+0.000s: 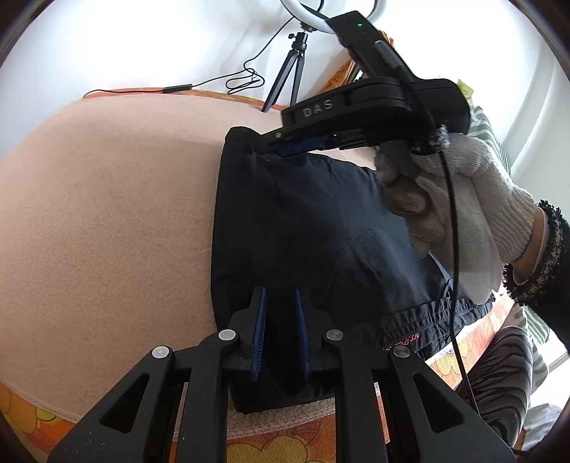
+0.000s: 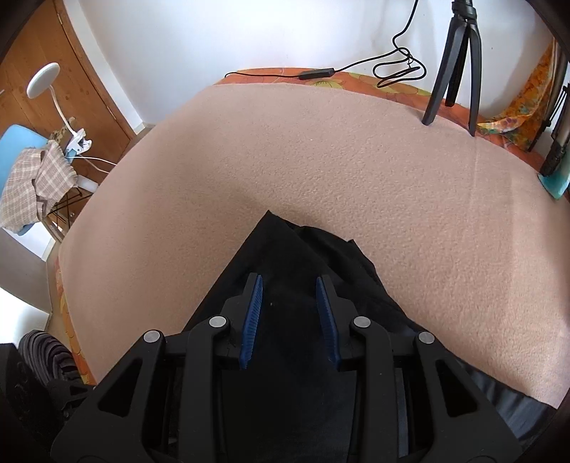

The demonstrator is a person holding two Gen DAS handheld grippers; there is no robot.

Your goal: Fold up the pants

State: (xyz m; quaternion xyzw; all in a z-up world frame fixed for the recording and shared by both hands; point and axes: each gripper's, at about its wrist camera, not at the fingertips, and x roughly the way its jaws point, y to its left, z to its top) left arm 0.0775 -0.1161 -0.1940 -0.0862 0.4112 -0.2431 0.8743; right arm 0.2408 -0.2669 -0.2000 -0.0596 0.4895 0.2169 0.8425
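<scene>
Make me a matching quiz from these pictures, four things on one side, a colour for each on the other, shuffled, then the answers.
Things:
1. pants
2. blanket
3. glove
4. chair

Colours:
A. blue
B. black
C. white
D. pink

Pairs: 1-B, 2-D, 3-C, 4-A

In the left wrist view, the near edge of the pants (image 1: 302, 220) lies hidden behind the left tongs (image 1: 281, 302), and the small pink lettering at the waistband is too small to read. The ring light (image 1: 302, 14) is cut off by the top edge. In the right wrist view, the right tongs (image 2: 289, 292) cover the pants' lower part, and whether their pads touch the cloth cannot be told.
</scene>
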